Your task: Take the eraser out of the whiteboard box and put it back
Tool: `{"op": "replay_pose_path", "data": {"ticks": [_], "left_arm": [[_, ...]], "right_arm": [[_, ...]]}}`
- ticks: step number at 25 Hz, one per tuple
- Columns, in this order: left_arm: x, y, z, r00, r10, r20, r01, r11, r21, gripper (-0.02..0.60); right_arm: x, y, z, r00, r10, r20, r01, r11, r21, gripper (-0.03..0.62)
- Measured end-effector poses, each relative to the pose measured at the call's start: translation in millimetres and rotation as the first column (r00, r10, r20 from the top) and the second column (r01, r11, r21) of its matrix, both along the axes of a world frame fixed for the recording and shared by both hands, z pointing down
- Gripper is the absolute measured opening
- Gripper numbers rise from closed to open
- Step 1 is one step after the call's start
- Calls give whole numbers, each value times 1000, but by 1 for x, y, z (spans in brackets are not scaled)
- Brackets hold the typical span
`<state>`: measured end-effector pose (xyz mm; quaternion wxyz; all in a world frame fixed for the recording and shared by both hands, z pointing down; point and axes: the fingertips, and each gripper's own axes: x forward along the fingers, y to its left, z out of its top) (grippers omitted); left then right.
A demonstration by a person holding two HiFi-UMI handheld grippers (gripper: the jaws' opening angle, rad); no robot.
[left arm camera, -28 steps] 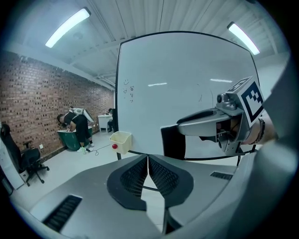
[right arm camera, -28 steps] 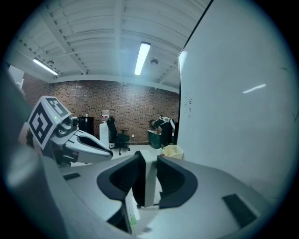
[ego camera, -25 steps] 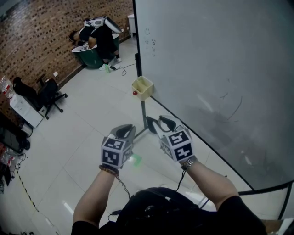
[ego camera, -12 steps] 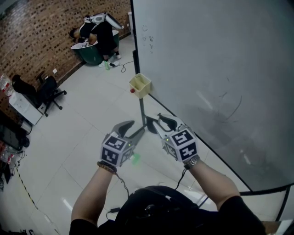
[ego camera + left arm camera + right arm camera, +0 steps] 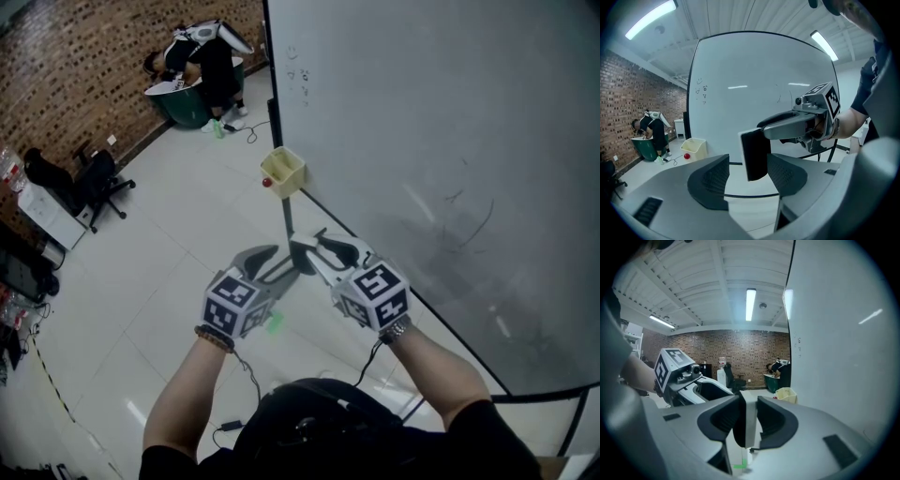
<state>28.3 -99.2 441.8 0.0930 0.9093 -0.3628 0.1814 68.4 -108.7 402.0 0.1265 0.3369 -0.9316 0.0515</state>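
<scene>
now, at lower left of centre in the head view, the left gripper (image 5: pixel 271 264) stands released. its jaws have just been opening, and the eraser (image 5: pixel 755 154) shows between them with neither pad touching it. just right of it, the right gripper (image 5: pixel 321 251) is clenched on the eraser, a pad on each broad face. so the eraser hangs in the air between the two tools. it is below and well apart from the yellow box (image 5: pixel 284 171) at upper middle of the head view, beside the whiteboard's (image 5: pixel 450 112) left edge.

the step in hand looks like a hand-over to the right gripper, with the carry back to the box to come. to do it well, draw the left gripper clear first so its pads don't catch the eraser. then bring the eraser over the box's open top before lowering.

the eraser's long axis runs up and down, leaning a little. in the left gripper view its dark felt face looks at the camera, with the pale edge at left.
</scene>
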Motion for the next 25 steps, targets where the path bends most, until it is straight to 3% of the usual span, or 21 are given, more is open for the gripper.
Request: {"op": "replay_pose_path", "data": {"ticks": [9, 25], "left_arm": [[8, -3, -7, 999, 42, 1, -42, 999, 23, 247], [24, 8, -8, 979, 162, 121, -168, 985, 39, 247]], "right_arm": [[-1, 6, 0, 994, -113, -1, 113, 994, 6, 146], [-3, 21, 2, 958, -284, -51, 285, 958, 24, 146]]}}
